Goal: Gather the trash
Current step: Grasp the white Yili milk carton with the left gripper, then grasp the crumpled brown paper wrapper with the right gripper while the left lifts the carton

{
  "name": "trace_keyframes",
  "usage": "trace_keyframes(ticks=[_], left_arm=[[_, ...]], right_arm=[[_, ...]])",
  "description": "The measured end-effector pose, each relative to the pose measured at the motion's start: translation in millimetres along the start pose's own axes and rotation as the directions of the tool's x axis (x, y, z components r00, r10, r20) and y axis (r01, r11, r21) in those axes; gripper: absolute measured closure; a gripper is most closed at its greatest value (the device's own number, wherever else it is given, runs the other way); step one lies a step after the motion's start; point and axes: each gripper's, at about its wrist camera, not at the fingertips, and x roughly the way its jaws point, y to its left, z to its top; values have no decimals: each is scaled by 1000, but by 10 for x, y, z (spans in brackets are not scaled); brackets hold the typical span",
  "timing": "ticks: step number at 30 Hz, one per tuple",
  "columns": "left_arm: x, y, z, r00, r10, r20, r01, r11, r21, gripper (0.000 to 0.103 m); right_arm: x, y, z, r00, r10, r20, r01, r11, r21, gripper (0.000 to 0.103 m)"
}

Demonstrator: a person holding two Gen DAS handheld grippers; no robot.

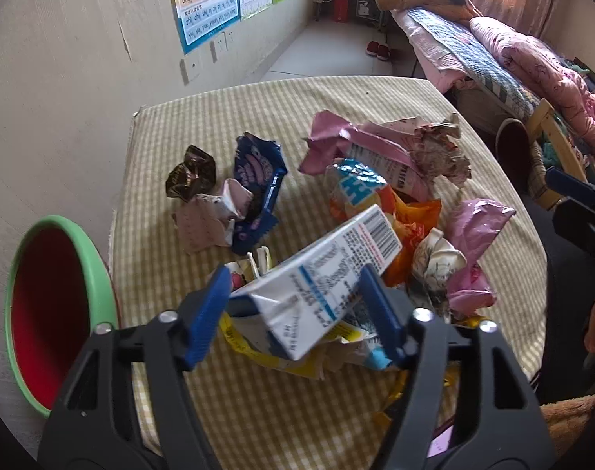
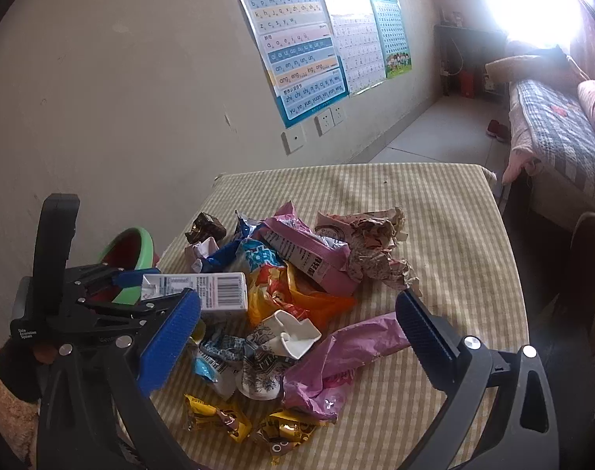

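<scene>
a white rectangular drink carton with blue print and a barcode (image 1: 321, 274) is crumpled at its near end and sits tilted, its barcode end raised toward the far right. it lies on top of a heap of trash at the near middle of the bench (image 1: 227, 125), which wears a yellow-and-white checked cloth. around it lie an orange foil snack bag (image 1: 411, 227), a pink crinkled plastic wrapper (image 1: 477, 223), a dark blue biscuit wrapper (image 1: 258, 180) and a small brown foil wrapper (image 1: 189, 176) farther to the left, plus yellow candy wrappers (image 2: 219, 417) at the near edge of the heap.

a round bin with a green rim and red inside (image 1: 50, 305) stands at the left, just beside the bench edge; what shows of its inside looks bare, though the bottom is out of view.

the left tongs (image 1: 297, 305) have their blue pads on either side of the carton's crumpled end, and both pads press on it, so the carton is grasped. the right tongs (image 2: 297, 337) stand spread wide above the near right part of the heap, with a crushed white paper cup (image 2: 293, 333) and the pink wrapper below the gap; their pads hold nothing.
</scene>
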Motion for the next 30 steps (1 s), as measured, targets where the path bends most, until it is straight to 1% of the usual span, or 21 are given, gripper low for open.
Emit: trace_keyframes(ticks=[1, 3, 4, 5, 6, 8, 10, 11, 12, 13, 14, 15, 18, 22, 23, 24, 28, 29, 30], left_arm=[[-10, -26, -10, 1000, -5, 3, 5, 1000, 4, 49], [-41, -70, -27, 1000, -6, 13, 6, 1000, 6, 61], [-57, -82, -35, 1000, -9, 16, 9, 1000, 2, 64], [-64, -88, -44, 1000, -16, 14, 16, 1000, -8, 72], [-67, -95, -56, 1000, -17, 12, 18, 1000, -18, 73], [-55, -120, -81, 1000, -26, 3, 26, 999, -22, 72], [-24, -151, -98, 999, -34, -8, 34, 999, -18, 57], [30, -170, -81, 999, -44, -25, 44, 999, -12, 46], [68, -182, -87, 998, -49, -35, 49, 999, -8, 41], [83, -202, -91, 998, -50, -40, 50, 999, -2, 38], [96, -226, -95, 998, -46, -43, 47, 999, 7, 32], [115, -246, -99, 998, -41, -46, 42, 999, 14, 28], [209, -244, -89, 997, -44, -63, 44, 999, -10, 26], [333, -140, -82, 993, -81, -86, 72, 992, -104, 26], [363, -119, -88, 992, -91, -93, 79, 989, -124, 31], [385, -106, -97, 991, -92, -97, 78, 987, -138, 45], [381, -68, -135, 993, -84, -79, 70, 982, -175, 48], [350, -74, -141, 995, -71, -64, 59, 983, -177, 48], [317, -77, -146, 997, -57, -49, 48, 984, -173, 48]], right_arm=[[10, -53, -2, 1000, 11, -6, -11, 1000, 27, 9], [47, -173, 11, 999, 44, -28, -41, 995, 91, 18], [71, -233, 18, 998, 59, -38, -54, 991, 122, 21], [89, -290, 37, 997, 69, -48, -61, 987, 150, 22], [104, -341, 45, 996, 72, -52, -62, 984, 170, 22], [124, -422, 64, 995, 75, -59, -62, 980, 191, 22], [143, -476, 88, 995, 73, -65, -58, 978, 198, 22], [152, -485, 90, 996, 66, -65, -52, 979, 195, 22], [157, -496, 90, 996, 60, -64, -47, 980, 193, 22], [169, -508, 92, 996, 56, -64, -42, 980, 192, 22], [171, -518, 91, 996, 54, -65, -40, 980, 195, 22], [184, -532, 85, 996, 52, -66, -38, 980, 197, 22], [228, -558, 39, 995, 48, -83, -31, 979, 203, 22], [274, -595, -6, 993, 59, -97, -36, 975, 220, 22], [280, -604, -4, 993, 62, -97, -39, 974, 224, 22], [289, -612, 9, 993, 68, -94, -45, 972, 230, 22], [376, -688, 132, 992, 96, -80, -72, 963, 260, 23], [403, -709, 178, 993, 90, -76, -68, 964, 257, 24], [436, -729, 231, 994, 83, -70, -63, 966, 250, 28]])
